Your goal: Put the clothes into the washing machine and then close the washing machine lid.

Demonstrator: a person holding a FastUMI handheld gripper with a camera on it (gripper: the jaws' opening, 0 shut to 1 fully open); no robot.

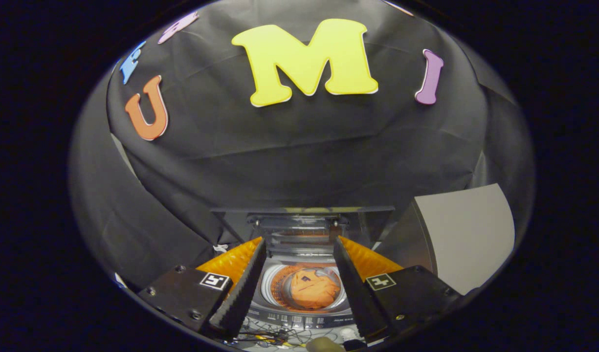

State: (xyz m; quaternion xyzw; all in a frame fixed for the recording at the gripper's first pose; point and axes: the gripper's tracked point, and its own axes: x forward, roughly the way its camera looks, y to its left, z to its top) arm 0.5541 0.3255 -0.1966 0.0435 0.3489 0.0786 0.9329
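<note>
A small top-loading washing machine [299,320] stands below and ahead of my fingers. Its lid [304,221] is raised upright at the back. An orange piece of clothing [313,289] lies bunched inside the round drum [270,286]. My gripper [299,244] hangs above the machine, open, with nothing between its fingers. The drum and the clothing show in the gap between the two fingers. The machine's control strip runs along its near edge.
A grey box or panel [468,234] stands to the right of the machine, close beside it. Black cloth walls close in behind and on the left. Loose cables [272,337] lie in front of the machine.
</note>
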